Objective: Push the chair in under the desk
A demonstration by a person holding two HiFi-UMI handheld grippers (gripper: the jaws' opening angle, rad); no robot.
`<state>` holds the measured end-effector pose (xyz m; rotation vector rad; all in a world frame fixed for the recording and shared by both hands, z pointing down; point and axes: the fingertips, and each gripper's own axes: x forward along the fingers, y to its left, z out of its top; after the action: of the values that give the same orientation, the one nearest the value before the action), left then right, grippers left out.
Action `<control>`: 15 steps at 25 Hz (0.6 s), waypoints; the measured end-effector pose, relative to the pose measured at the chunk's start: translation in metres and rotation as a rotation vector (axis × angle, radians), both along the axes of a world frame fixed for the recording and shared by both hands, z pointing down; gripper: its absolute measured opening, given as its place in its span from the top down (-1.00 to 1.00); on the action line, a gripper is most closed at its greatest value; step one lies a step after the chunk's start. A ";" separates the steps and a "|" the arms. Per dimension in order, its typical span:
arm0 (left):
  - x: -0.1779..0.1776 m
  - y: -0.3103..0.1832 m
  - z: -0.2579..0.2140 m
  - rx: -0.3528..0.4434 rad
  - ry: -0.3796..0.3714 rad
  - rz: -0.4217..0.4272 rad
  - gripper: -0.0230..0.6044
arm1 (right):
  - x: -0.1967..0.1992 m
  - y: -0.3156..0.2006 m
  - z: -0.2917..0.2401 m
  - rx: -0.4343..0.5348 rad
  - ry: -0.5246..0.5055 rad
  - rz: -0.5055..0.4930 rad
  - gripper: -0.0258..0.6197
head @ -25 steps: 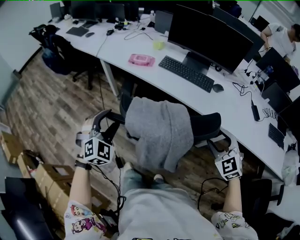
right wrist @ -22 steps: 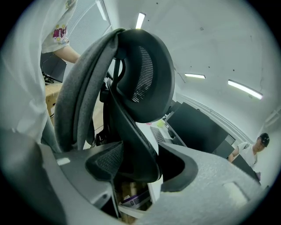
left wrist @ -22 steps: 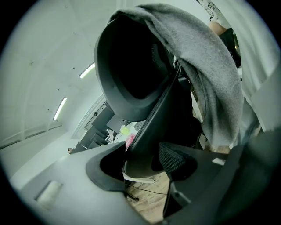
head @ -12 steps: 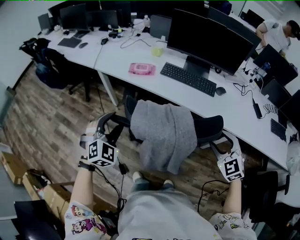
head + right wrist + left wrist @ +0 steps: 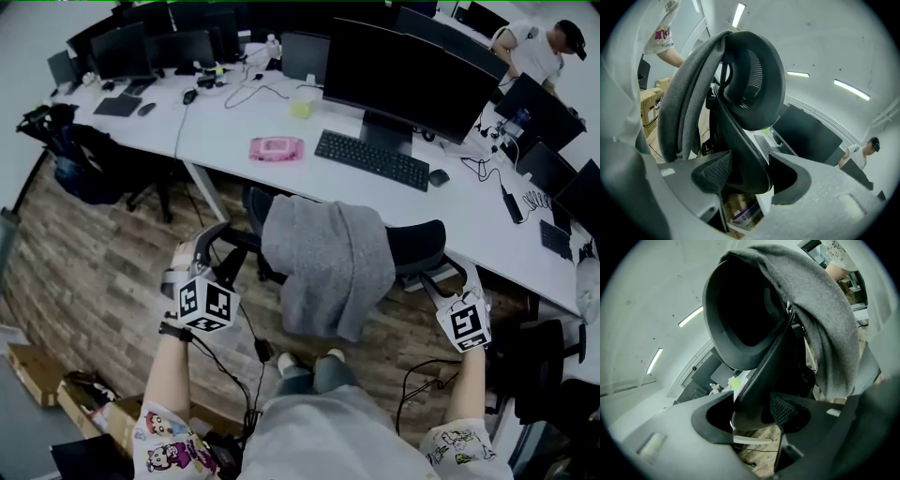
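While gripped at both sides, the black chair [image 5: 417, 248] stands at the near edge of the white desk [image 5: 234, 122], its backrest outside it.
Head view: a grey garment [image 5: 328, 267] drapes over the backrest. Left gripper view: the left gripper [image 5: 754, 416] is clamped on the left armrest [image 5: 761, 390]. Right gripper view: the right gripper [image 5: 750, 178] is clamped on the right armrest [image 5: 745, 150], with the mesh backrest above.
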<state>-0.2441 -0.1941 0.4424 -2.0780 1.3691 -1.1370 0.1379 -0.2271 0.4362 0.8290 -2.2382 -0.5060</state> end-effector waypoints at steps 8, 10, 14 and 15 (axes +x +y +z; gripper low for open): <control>-0.017 -0.043 0.001 -0.008 -0.008 0.011 0.12 | -0.016 -0.029 0.000 0.008 -0.021 0.011 0.15; -0.021 -0.053 0.001 -0.017 -0.011 0.013 0.12 | -0.020 -0.036 0.000 0.007 -0.021 0.016 0.16; -0.029 -0.075 0.001 -0.021 -0.018 0.019 0.12 | -0.028 -0.052 -0.002 0.010 -0.027 0.028 0.16; -0.031 -0.080 0.001 -0.021 -0.019 0.021 0.12 | -0.030 -0.055 -0.002 0.011 -0.026 0.031 0.16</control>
<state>-0.2750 -0.2740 0.4430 -2.0861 1.3292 -1.1639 0.1080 -0.2824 0.4344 0.8795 -2.2446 -0.4963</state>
